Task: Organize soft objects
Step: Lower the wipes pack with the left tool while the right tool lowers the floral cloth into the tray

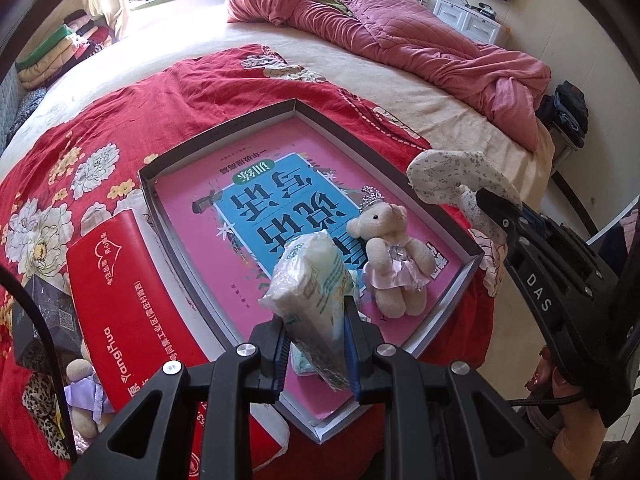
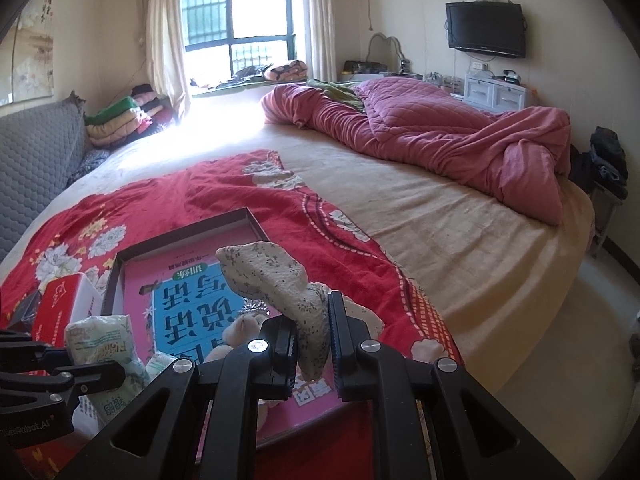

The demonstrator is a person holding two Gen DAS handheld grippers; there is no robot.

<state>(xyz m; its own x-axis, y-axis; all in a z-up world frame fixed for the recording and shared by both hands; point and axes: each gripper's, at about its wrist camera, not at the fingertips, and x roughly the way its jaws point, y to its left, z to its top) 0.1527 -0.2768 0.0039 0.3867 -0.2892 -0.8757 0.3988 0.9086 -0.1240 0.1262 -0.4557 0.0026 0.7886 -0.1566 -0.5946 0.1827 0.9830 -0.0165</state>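
Left gripper (image 1: 316, 354) clamps tissue pack (image 1: 316, 280) — right gripper (image 2: 312, 344) (over tray (image 2: 256, 222)) pinches floral cloth (image 2: 272, 276).

A big bed (image 2: 460, 240) with a cream sheet fills the middle of both views. A red flowery blanket (image 1: 120, 128) lies on its lower left part, and a crumpled pink quilt (image 2: 440, 128) lies at the upper right. On the red blanket sit a shallow dark box (image 1: 160, 168), a red tissue pack (image 1: 132, 300) just left of it, and a small bear in a purple dress (image 1: 86, 396) at the lower left.
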